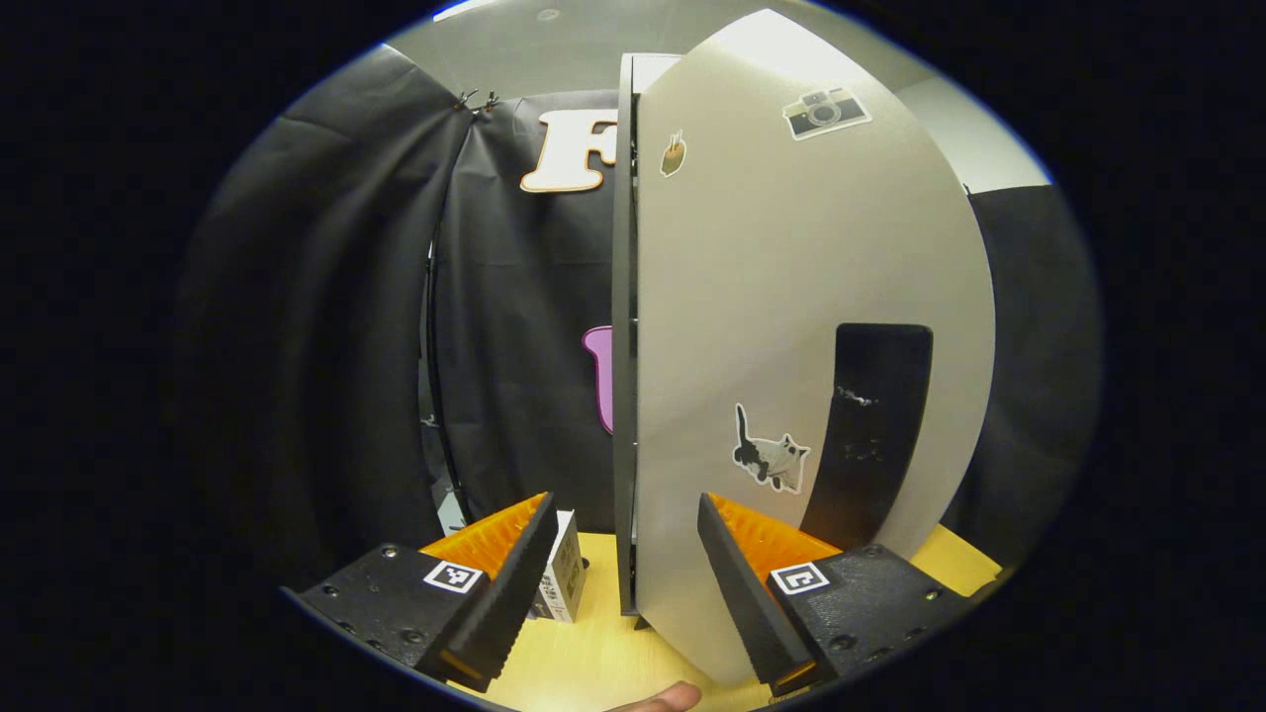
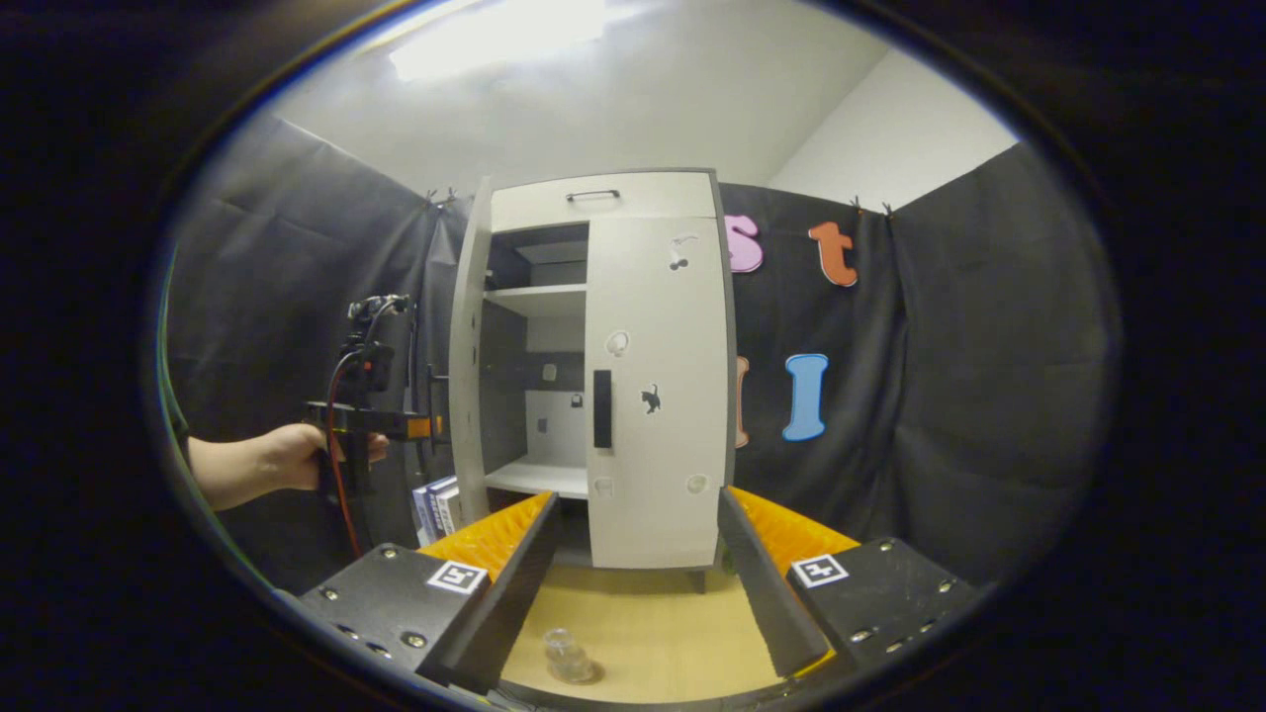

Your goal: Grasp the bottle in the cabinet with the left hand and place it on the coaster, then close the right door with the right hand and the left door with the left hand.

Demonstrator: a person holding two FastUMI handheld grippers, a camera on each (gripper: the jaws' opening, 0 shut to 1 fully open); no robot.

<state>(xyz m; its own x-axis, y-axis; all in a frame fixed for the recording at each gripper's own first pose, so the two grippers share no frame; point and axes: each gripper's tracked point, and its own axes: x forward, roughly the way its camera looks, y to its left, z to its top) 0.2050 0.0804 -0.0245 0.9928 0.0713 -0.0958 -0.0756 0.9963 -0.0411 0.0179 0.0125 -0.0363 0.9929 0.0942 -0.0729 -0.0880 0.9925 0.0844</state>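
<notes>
left door (image 1: 791, 326): swung open, edge-on just ahead of left gripper (image 1: 625, 564), blocks the straight path
right door (image 2: 658, 396): shut
cabinet (image 2: 539, 396) left bay: open, reachable from front
tabletop (image 2: 643, 623): bottle (image 2: 566, 655) near front edge

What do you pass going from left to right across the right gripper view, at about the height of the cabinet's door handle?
A person's hand holding the left gripper, then the open left door, the cabinet's open interior, the closed right door, and the black cloth wall.
</notes>
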